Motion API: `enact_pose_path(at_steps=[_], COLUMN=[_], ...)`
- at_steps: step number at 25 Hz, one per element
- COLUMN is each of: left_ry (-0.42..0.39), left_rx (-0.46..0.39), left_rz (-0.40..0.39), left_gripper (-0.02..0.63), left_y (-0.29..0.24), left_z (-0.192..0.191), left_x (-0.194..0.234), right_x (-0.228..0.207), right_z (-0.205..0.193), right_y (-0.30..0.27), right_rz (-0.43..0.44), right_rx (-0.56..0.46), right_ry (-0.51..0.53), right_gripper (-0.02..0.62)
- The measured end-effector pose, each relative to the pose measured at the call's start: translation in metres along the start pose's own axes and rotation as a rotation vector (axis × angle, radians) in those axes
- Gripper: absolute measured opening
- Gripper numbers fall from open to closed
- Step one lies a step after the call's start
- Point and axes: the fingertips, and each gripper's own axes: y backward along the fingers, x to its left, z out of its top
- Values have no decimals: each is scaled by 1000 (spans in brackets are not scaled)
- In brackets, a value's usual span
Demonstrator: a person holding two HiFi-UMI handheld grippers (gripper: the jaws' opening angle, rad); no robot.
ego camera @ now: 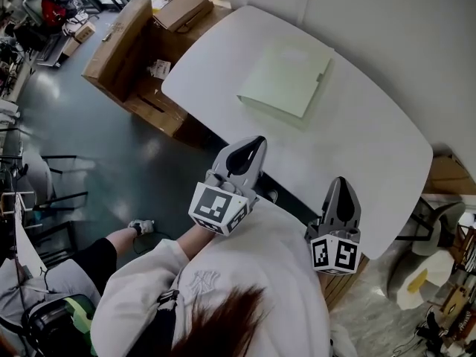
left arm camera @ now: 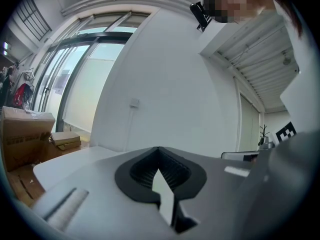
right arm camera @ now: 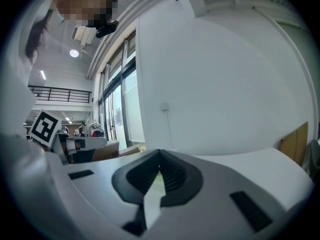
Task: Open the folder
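Note:
A pale green folder (ego camera: 286, 80) lies closed and flat on the far half of the white table (ego camera: 372, 147). Both grippers hover at the table's near edge, well short of the folder, and point toward it. My left gripper (ego camera: 255, 141) is shut with nothing in it; in the left gripper view its jaws (left arm camera: 159, 149) meet at the tips. To its right, my right gripper (ego camera: 339, 182) looks shut and empty too, its jaws (right arm camera: 160, 153) closed together in the right gripper view. Neither touches the folder.
Cardboard boxes (ego camera: 123, 39) and a wooden unit (ego camera: 160, 95) stand off the table's left end. A white wall runs behind the table. A chair (ego camera: 439, 229) sits at the right end. The person's white sleeve (ego camera: 245, 274) fills the lower middle.

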Motion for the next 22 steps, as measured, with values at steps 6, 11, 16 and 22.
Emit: enact_pose_path(at_steps=[6,11,16,22], left_ry=[6,12,12,15], left_rx=[-3,-13,-29,-30], left_rz=[-1,4,5,12], left_gripper=[8,8,8,8], left_y=[2,3,4,2], left_z=[-1,2,5,6], left_x=[-2,-2,-6,-6], right_x=[1,3,3,2], right_z=[0,1,3,3], right_y=[1,0,2,-1], right_rz=[4,17,24,34], right_rx=[1,6,1,-3], right_ry=[13,31,40,40], right_gripper=[6,6,6,6])
